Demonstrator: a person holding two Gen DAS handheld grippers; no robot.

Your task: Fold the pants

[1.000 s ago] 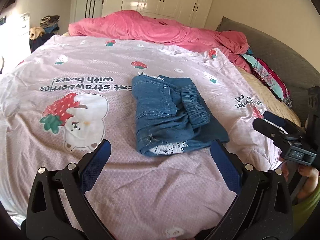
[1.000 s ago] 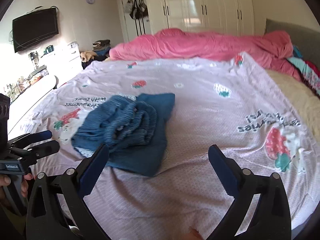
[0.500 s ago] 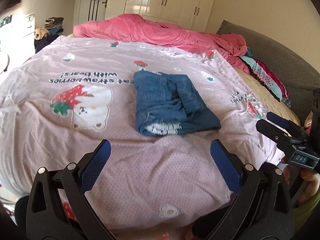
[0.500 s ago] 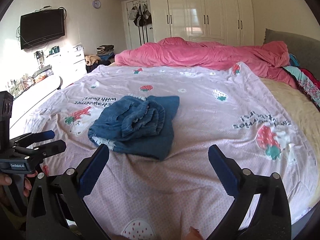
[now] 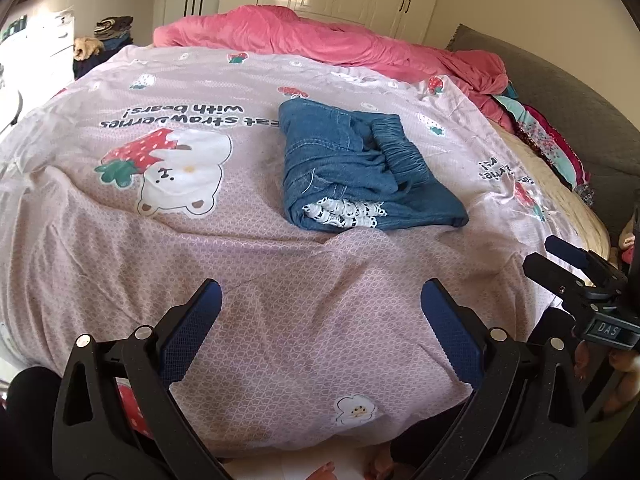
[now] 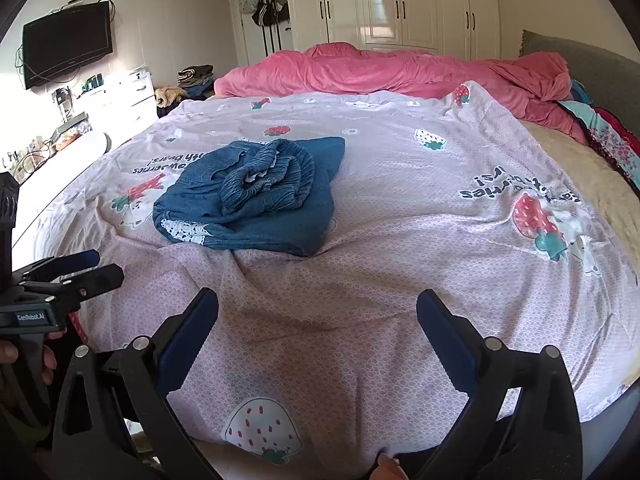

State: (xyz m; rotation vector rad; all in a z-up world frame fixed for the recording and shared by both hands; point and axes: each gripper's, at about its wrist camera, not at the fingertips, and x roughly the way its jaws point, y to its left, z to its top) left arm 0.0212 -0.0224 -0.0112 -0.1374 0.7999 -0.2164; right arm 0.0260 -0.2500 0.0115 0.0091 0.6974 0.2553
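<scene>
The blue denim pants (image 5: 360, 172) lie folded into a compact bundle on the pink strawberry bedsheet (image 5: 224, 264), elastic waistband on top and white lace trim at the near edge. They also show in the right wrist view (image 6: 256, 196). My left gripper (image 5: 320, 300) is open and empty, held back over the bed's near edge, well short of the pants. My right gripper (image 6: 318, 312) is open and empty, also back at the near edge. Each gripper shows in the other's view, the right one (image 5: 576, 268) and the left one (image 6: 76, 268).
A crumpled pink duvet (image 6: 400, 68) lies across the far side of the bed. A grey headboard (image 5: 560, 100) and colourful clothes (image 5: 548, 144) are on the right. White wardrobes (image 6: 400, 4) stand behind. A white dresser (image 6: 120, 100) and wall TV (image 6: 66, 50) are on the left.
Both grippers have pulled back from the pants toward the bed's near edge, staying open. The pants have not moved.
</scene>
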